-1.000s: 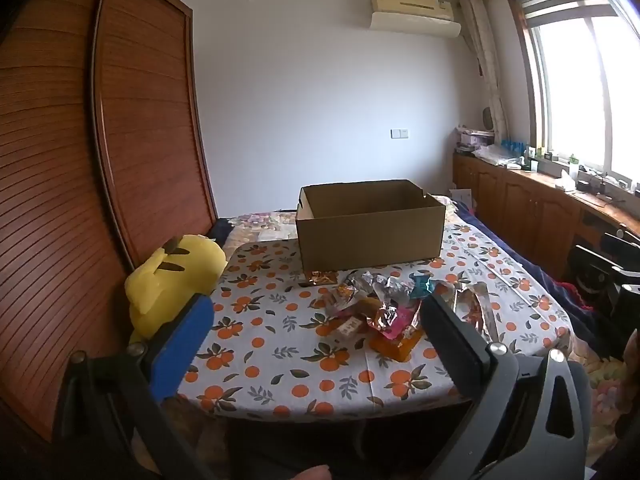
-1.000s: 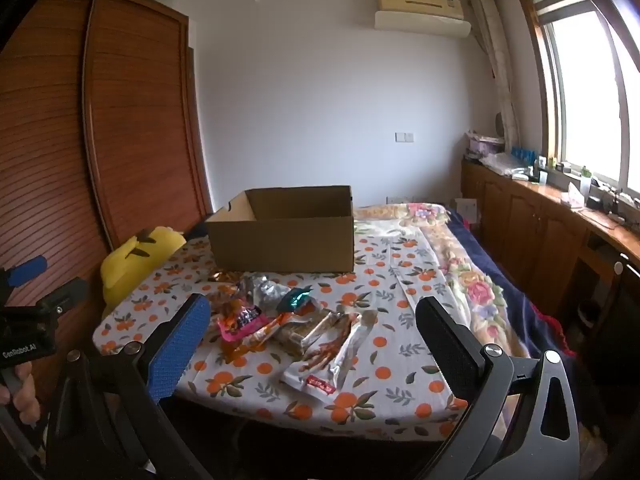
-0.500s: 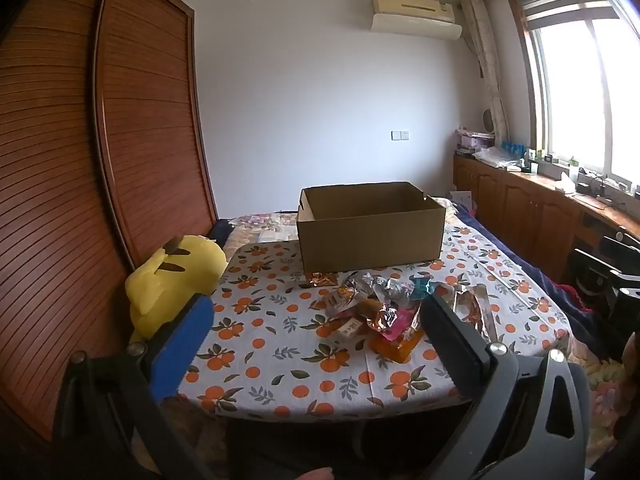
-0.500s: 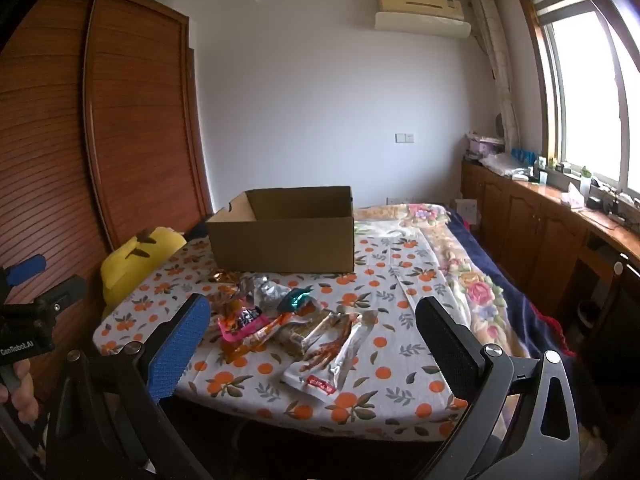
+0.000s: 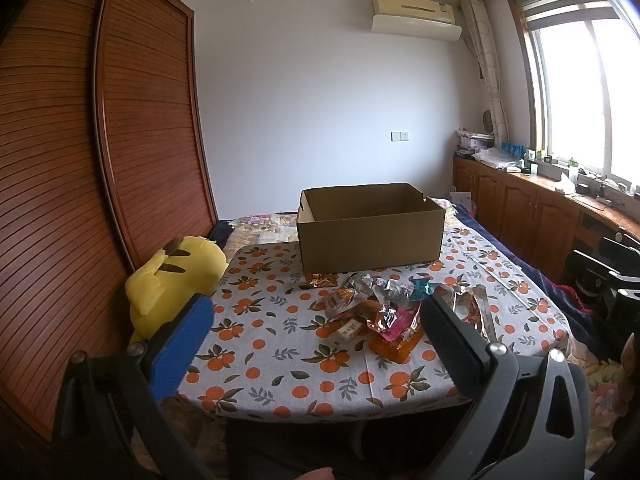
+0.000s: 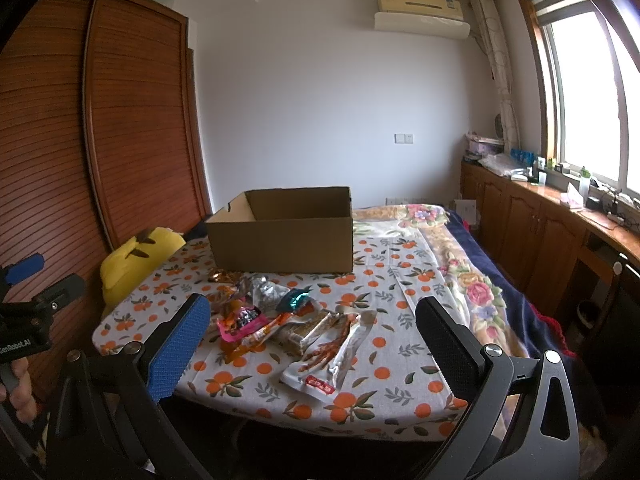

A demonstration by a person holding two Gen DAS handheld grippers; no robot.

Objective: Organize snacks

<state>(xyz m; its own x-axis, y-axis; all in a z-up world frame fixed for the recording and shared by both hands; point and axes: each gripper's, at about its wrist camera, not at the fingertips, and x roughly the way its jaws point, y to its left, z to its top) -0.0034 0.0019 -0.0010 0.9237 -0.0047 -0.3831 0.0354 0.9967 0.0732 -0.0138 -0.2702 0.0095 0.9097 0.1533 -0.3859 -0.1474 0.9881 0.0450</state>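
Snack pile (image 6: 288,320) mid-frame, beyond right gripper (image 6: 312,344) and left gripper (image 5: 316,340); both spread wide, empty; cardboard box (image 6: 284,232) behind.

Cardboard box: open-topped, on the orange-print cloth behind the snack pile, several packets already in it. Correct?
Not quite. The cardboard box shows no packets inside in the left wrist view; all the visible snacks still lie on the cloth in front. The rest holds.
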